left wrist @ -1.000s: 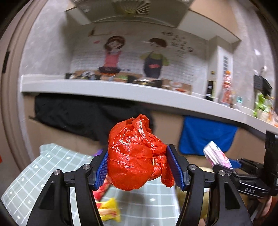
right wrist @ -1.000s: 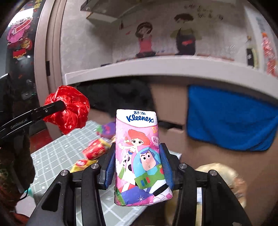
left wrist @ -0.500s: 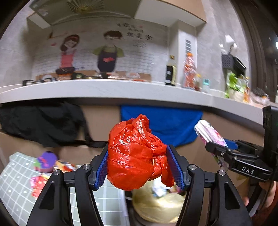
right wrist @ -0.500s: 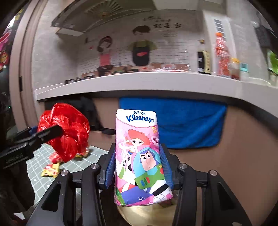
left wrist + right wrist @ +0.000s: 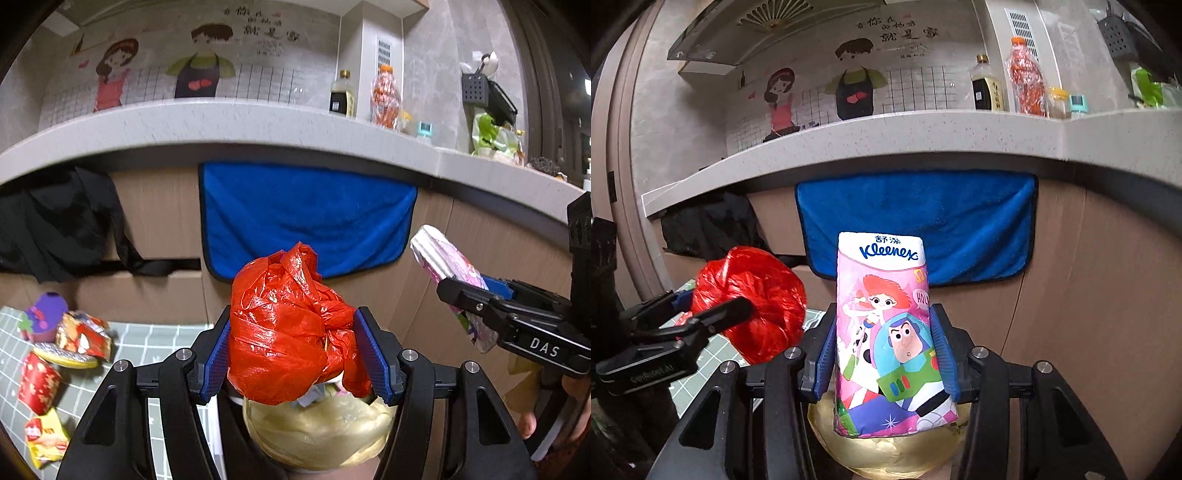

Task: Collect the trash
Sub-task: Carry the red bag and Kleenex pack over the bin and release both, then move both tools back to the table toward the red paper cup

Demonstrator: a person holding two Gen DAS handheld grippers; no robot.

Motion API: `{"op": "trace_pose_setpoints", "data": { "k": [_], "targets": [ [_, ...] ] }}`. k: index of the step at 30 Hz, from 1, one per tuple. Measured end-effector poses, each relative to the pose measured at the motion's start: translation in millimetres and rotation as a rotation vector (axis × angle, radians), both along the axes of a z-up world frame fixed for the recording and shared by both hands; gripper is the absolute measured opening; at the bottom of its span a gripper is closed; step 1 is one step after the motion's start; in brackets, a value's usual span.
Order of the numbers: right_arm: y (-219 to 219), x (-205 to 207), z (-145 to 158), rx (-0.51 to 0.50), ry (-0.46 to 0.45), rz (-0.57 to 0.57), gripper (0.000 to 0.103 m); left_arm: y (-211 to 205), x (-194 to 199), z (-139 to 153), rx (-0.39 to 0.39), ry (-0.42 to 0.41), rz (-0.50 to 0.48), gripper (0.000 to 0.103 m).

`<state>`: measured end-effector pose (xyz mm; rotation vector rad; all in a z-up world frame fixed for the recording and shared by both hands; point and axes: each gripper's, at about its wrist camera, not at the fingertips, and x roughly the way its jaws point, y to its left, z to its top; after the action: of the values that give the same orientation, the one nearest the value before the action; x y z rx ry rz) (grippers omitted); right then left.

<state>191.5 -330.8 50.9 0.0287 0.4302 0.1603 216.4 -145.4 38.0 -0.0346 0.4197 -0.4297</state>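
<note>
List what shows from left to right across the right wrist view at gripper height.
Left gripper → red bag it clamps → Kleenex pack in the right gripper, above the yellow bin bag → bare cabinet panel.

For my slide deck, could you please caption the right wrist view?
Right gripper holds a Kleenex pack above a yellow-lined bin.

A crumpled red plastic bag [image 5: 291, 328] and an upright pink Kleenex pack [image 5: 886, 332] hung above a yellowish-lined bin [image 5: 317, 432], possibly already holding scraps.
</note>
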Motion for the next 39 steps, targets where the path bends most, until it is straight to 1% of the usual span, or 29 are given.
{"op": "trace_pose_setpoints", "data": {
  "k": [5,13,16,17,19,20,22,24,26,29,32,39],
  "targets": [
    [-8,14,-15,0.018,0.031,-0.012,0.044,-4,19,-17,0.01,0.041,-0.008,0.063],
    [-22,51,-47,0.075,0.124,-0.021,0.044,-15,57,-42,0.011,0.134,-0.041,0.063],
    [-25,61,-54,0.094,0.14,-0.018,0.045,-17,69,-49,0.001,0.153,-0.051,0.063],
    [-26,64,-55,0.1,0.143,-0.019,0.047,-17,73,-52,-0.013,0.161,-0.066,0.063],
    [-30,69,-59,0.122,0.143,-0.034,0.049,-17,83,-58,-0.044,0.195,-0.117,0.065],
    [-32,71,-60,0.129,0.142,-0.038,0.051,-17,89,-62,-0.056,0.218,-0.145,0.069],
    [-38,72,-65,0.173,0.135,-0.042,0.056,-17,98,-70,-0.064,0.259,-0.156,0.075],
    [-44,75,-66,0.218,0.137,-0.038,0.06,-11,103,-72,-0.088,0.275,-0.144,0.082],
    [-45,75,-67,0.232,0.14,-0.032,0.063,-4,106,-71,-0.11,0.284,-0.135,0.082],
    [-38,74,-67,0.191,0.156,-0.039,0.063,12,103,-64,-0.128,0.273,-0.098,0.082],
    [-31,72,-66,0.189,0.165,-0.025,0.063,35,96,-57,-0.13,0.252,-0.052,0.082],
    [-4,51,-52,0.145,0.132,0.001,0.063,104,64,-43,-0.131,0.187,0.072,0.082]
  ]
}}
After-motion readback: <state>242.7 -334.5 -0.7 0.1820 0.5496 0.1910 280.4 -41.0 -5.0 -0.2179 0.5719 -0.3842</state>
